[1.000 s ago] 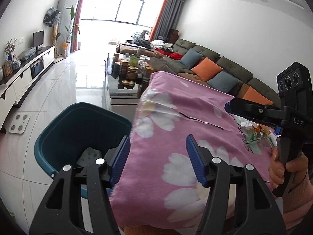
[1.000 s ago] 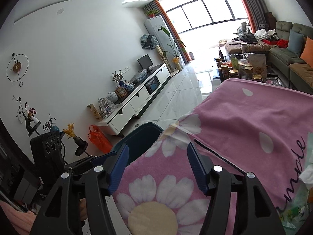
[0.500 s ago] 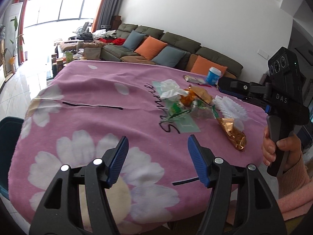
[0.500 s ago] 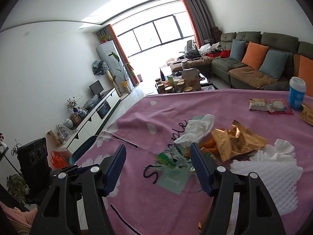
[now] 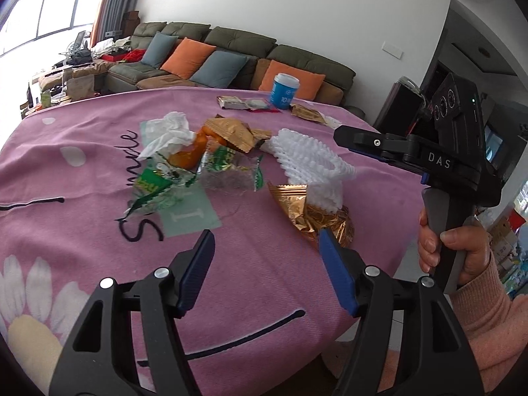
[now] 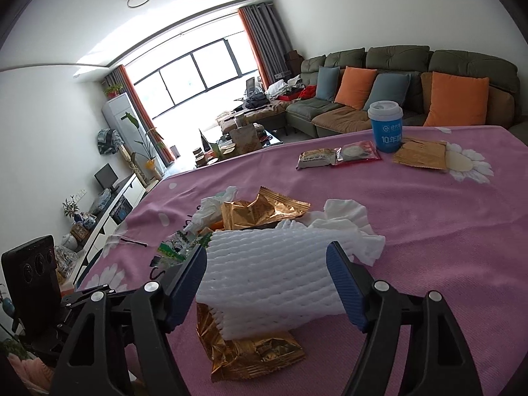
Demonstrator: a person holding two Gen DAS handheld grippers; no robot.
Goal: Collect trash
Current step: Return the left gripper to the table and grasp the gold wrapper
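My left gripper (image 5: 265, 249) hangs over the near part of the pink flowered tablecloth (image 5: 264, 280), its blue pads spread wide with nothing between them. Just beyond its right pad lies a crumpled gold foil wrapper (image 5: 310, 213), and resting on that wrapper is a white foam net sleeve (image 5: 310, 161).

My right gripper (image 6: 266, 264) is wide too, its pads on either side of the foam net's near end; I cannot tell whether they touch it. In the left view it shows from the side (image 5: 343, 132), with my right hand (image 5: 455, 250) on its handle.

Left of the foam net is the main heap of trash: green and clear plastic wrappers (image 5: 184, 178), an orange piece (image 5: 188, 155), a crumpled white tissue (image 5: 171, 132) on top, and a second gold wrapper (image 5: 231, 132) beside it. From the right view another white tissue (image 6: 346, 224) lies just behind the foam net.

Farther across the cloth, well apart from the heap, stand a blue cup with a white lid (image 6: 386, 125), two flat snack packets (image 6: 336, 156) to its left and a flat gold packet (image 6: 419, 158) to its right.

Beyond the table runs a dark green sofa (image 6: 396, 66) with orange and blue-grey cushions, and at the far left a large bright window (image 6: 194, 76).
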